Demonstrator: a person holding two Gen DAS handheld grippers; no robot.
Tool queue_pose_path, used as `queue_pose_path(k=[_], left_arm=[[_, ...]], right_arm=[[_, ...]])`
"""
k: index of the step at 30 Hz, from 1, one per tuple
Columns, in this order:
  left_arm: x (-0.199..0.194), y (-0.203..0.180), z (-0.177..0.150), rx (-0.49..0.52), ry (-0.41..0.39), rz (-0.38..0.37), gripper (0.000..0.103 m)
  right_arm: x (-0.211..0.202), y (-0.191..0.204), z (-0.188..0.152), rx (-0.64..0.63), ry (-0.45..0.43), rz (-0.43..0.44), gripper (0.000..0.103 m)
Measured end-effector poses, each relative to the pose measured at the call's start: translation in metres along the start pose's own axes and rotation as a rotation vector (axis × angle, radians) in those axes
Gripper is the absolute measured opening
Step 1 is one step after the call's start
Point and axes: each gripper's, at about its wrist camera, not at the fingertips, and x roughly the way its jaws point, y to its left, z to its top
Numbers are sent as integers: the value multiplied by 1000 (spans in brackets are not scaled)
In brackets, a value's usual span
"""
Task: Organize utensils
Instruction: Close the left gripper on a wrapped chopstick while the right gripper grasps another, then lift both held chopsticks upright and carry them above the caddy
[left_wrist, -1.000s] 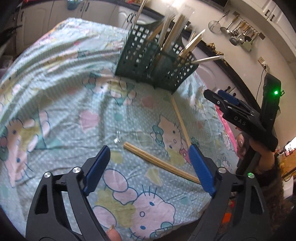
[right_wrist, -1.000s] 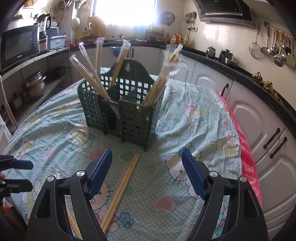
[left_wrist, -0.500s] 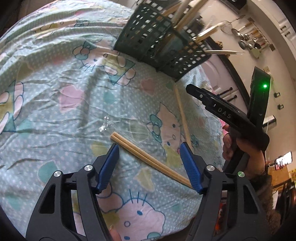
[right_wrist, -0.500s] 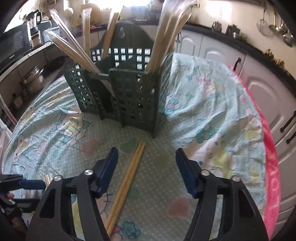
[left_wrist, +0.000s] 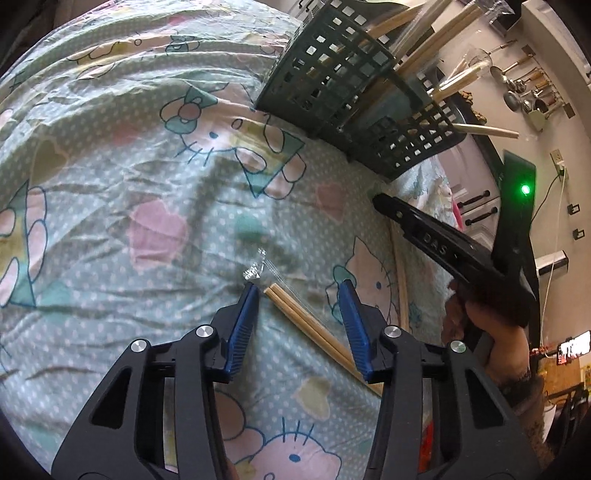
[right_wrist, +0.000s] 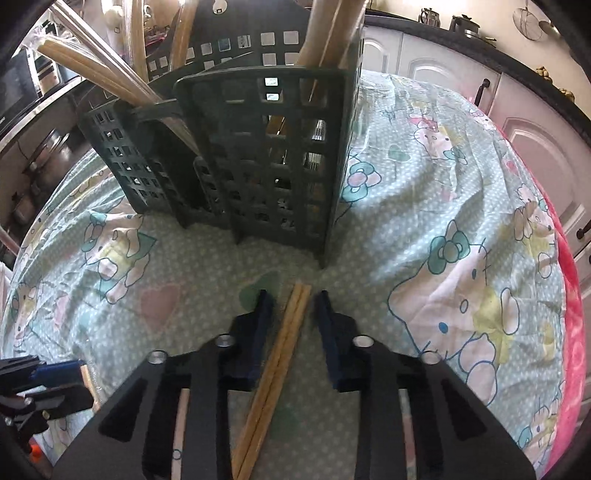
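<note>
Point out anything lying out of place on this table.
Two pairs of chopsticks lie loose on the tablecloth rather than in the green basket: one between the closing left gripper, one between the closing right gripper.

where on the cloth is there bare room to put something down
Free: the wide stretch of cloth left of the left gripper, and the cloth right of the basket, toward the pink edge. Crowded: in front of the basket, where both grippers are closing around chopstick pairs.
</note>
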Motion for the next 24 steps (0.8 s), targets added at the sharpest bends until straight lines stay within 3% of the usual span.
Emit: queue_pose_path(k=[3, 8, 13, 17, 24], left_arm=[[5, -3, 6, 3, -2, 11, 38], [8, 1, 12, -1, -7, 56, 18], [8, 9, 17, -15, -10, 35, 7], [0, 20, 19, -45, -29, -21, 5], [-47, 17, 34, -16, -160, -71, 4]], right_arm=[[-6, -2, -2, 4, -6, 15, 12], [-24, 0, -4, -9, -38, 48, 10], [-52, 2, -4, -20, -94, 60, 10], [-71, 2, -4, -35, -132, 72, 10], [-105, 18, -5, -74, -198, 102, 6]])
